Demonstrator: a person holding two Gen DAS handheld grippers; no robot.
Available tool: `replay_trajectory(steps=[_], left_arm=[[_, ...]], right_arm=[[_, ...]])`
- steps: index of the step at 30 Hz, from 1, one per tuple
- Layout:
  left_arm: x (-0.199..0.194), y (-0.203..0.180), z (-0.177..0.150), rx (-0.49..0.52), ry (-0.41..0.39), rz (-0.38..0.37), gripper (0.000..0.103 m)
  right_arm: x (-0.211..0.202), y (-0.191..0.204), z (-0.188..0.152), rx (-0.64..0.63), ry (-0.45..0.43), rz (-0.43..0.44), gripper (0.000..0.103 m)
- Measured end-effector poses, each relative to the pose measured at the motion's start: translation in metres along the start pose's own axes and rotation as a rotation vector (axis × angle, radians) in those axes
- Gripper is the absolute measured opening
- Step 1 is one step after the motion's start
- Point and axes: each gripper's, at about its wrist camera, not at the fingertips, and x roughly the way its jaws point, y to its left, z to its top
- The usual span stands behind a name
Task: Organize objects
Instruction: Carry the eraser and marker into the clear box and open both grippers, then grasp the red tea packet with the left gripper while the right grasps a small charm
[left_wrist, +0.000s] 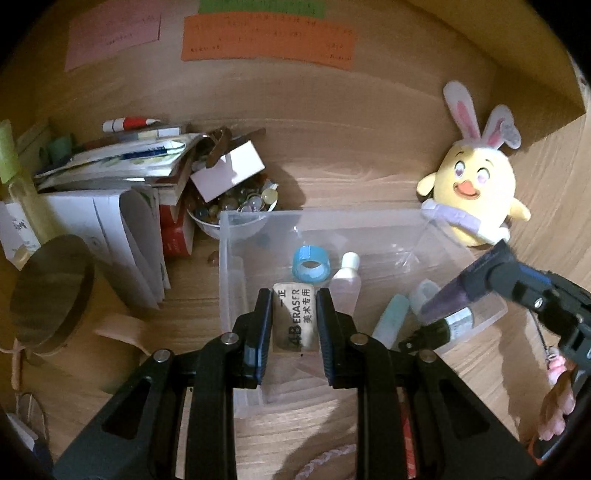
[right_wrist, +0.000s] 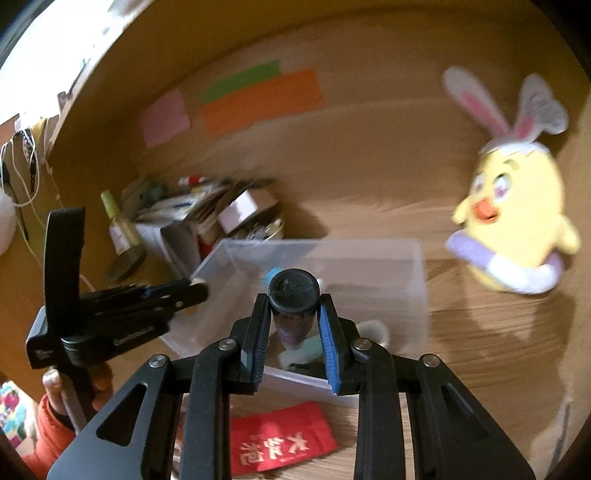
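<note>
Clear plastic bin (left_wrist: 236, 266) sits centre frame on the wooden desk (left_wrist: 332, 170); both claws work over it.

Left gripper (left_wrist: 294, 321): fingers closed onto a 4B eraser (left_wrist: 295, 317), pads pressing its two long sides. Eraser's long axis runs straight along the fingers, pointing up-frame into the bin. It looks held over the bin's near-left part; whether it touches the floor I can't tell.

Right gripper (right_wrist: 293, 325): narrow opening, clamped on a dark purple bottle (right_wrist: 293, 295) with a black cap, cap end pointing away from the camera. In the left wrist view that bottle (left_wrist: 448, 299) comes in from the right edge of frame, slanting down-left over the bin's near-right corner. Right wrist view is motion-blurred, so its height over the bin is unclear.

Already in the bin: blue tape roll (left_wrist: 311, 264), small clear bottle with white cap (left_wrist: 346, 282), pale green tube (left_wrist: 391, 317).

Key relation: both held items are already above the bin, the eraser at lower centre, the purple bottle to its right. Free floor lies just ahead of the eraser, short of the tape roll, so the left claw probably releases first.

Yellow chick plush with bunny ears (left_wrist: 476, 184) stands outside the bin, upper right. Red packet (right_wrist: 280, 439) lies on the desk below the bin in the right wrist view.
</note>
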Motion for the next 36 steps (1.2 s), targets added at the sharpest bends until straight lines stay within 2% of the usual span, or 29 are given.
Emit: replay_trajectory(steps=[7,13,18,21,23,25,27,29,31,34,36], left_arm=[[0.013,-0.006,-0.003,0.029,0.018,-0.004,0.023],[0.023,-0.006,-0.005,0.024,0.040,-0.024,0.023],[0.024,-0.007,-0.006,0.026,0.041,-0.034,0.024],[0.024,-0.007,-0.007,0.019,0.046,-0.049,0.034],[0.022,-0.007,-0.007,0.020,0.042,-0.054,0.037],[0.017,-0.009,-0.008,0.027,0.035,-0.055,0.039],[0.012,-0.012,-0.007,0.032,0.028,-0.054,0.043],[0.005,-0.014,-0.007,0.039,0.013,-0.054,0.052],[-0.005,-0.016,-0.007,0.046,-0.007,-0.052,0.061],[-0.019,-0.018,-0.008,0.059,-0.029,-0.050,0.067],[-0.029,-0.018,-0.011,0.068,-0.041,-0.041,0.070]], right_arm=[[0.031,0.006,-0.003,-0.036,0.083,0.028,0.024],[0.044,-0.008,0.001,-0.005,0.106,0.006,0.024],[0.052,-0.022,0.003,0.023,0.114,-0.048,0.024],[0.058,-0.026,0.001,0.024,0.125,-0.081,0.026],[0.060,-0.027,0.000,0.017,0.132,-0.103,0.031],[0.060,-0.027,0.000,0.012,0.133,-0.121,0.042],[0.056,-0.025,0.000,0.003,0.121,-0.139,0.046],[0.049,-0.023,0.001,-0.013,0.107,-0.146,0.047],[0.041,-0.020,0.001,-0.027,0.091,-0.150,0.052],[0.022,-0.014,-0.001,-0.052,0.059,-0.147,0.063],[0.009,-0.009,-0.005,-0.073,0.040,-0.157,0.065]])
